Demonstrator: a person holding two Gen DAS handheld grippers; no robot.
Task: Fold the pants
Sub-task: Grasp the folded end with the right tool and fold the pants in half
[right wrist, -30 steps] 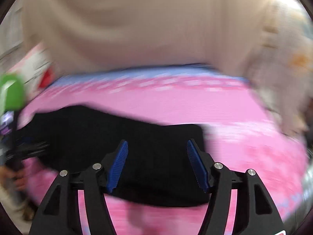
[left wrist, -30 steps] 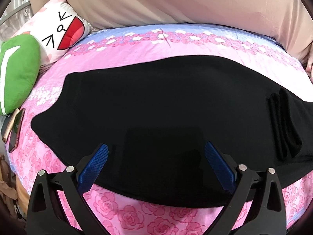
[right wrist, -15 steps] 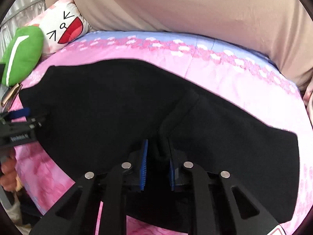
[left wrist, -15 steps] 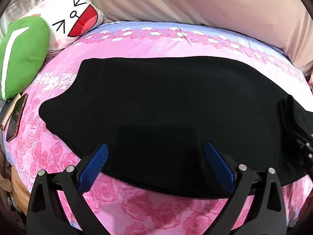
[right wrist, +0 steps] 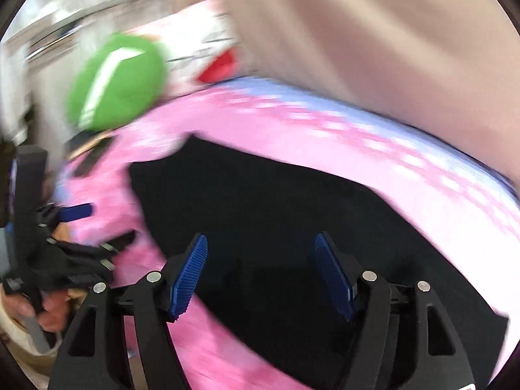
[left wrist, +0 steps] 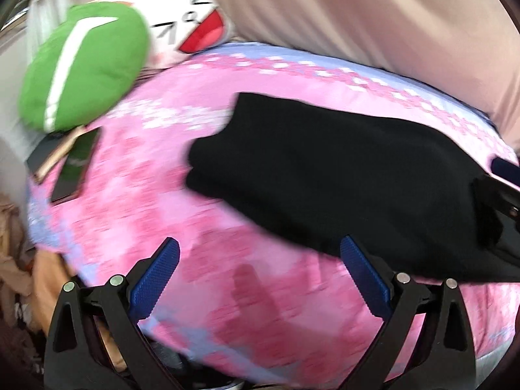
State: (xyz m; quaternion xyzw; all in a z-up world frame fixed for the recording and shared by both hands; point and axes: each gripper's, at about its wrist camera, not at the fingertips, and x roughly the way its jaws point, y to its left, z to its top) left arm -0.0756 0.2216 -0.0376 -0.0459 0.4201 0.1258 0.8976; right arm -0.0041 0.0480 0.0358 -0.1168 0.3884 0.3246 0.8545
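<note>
pants (left wrist: 341, 175): black, folded into a compact slab, lay flat on the pink floral bed (left wrist: 156, 169); in the left wrist view up and to the right of the tool, near edge running behind its right pad.
long axis: ran from the blunt left end at mid-frame out to the right edge in the left wrist view, tilted down to the right.
left tool (left wrist: 260, 279): pads wide apart, nothing between them, only bedsheet under the gap.
right tool (right wrist: 260, 276): pads apart, just been opening, no cloth pinched; black fabric directly beneath the gap.
nearer hand: right, hovering over the pants; left off the left end, over bare sheet.
next move, judged: another fold or a smoothing pass, probably across the long axis.
writing: none legible; both views motion-blurred. Cartoon face on the pillow (left wrist: 195, 19), no text. Phone (left wrist: 73, 169) on the bed, dark.
</note>
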